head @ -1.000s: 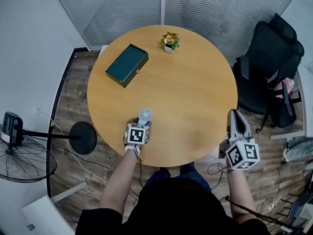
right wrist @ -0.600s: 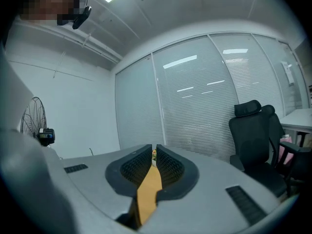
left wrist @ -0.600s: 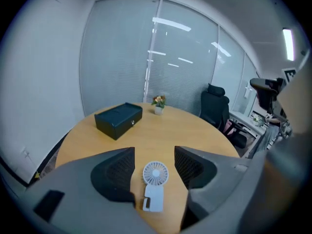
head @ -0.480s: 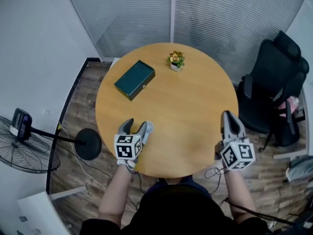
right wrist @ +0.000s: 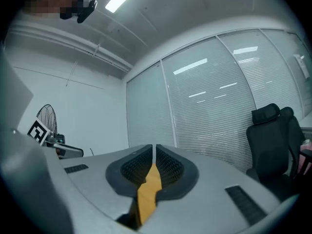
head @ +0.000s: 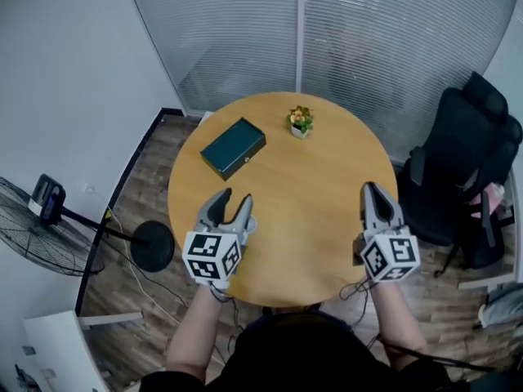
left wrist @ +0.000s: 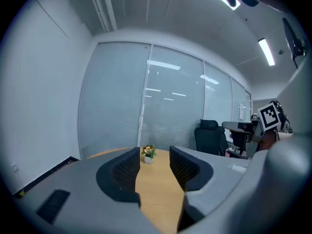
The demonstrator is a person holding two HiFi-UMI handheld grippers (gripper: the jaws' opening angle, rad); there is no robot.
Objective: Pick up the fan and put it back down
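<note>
Grey left gripper [head: 234, 200] jaws, just closing, stand apart, empty.

Small office corner: round wooden table [head: 327, 211] at centre, on wood-plank floor [head: 143, 186]. Far side is glass partition [head: 343, 31], horizontal blinds drawn behind it, pale vertical mullion down middle. Left is plain white wall [head: 73, 80], dark skirting along its foot. Black office chair [head: 458, 158] just right of table, near glass. Standing floor fan [head: 37, 239] at left by wall, its round black base close to table edge. Ceiling white, strip light [left wrist: 266, 51] lit overhead; room evenly bright.
</note>
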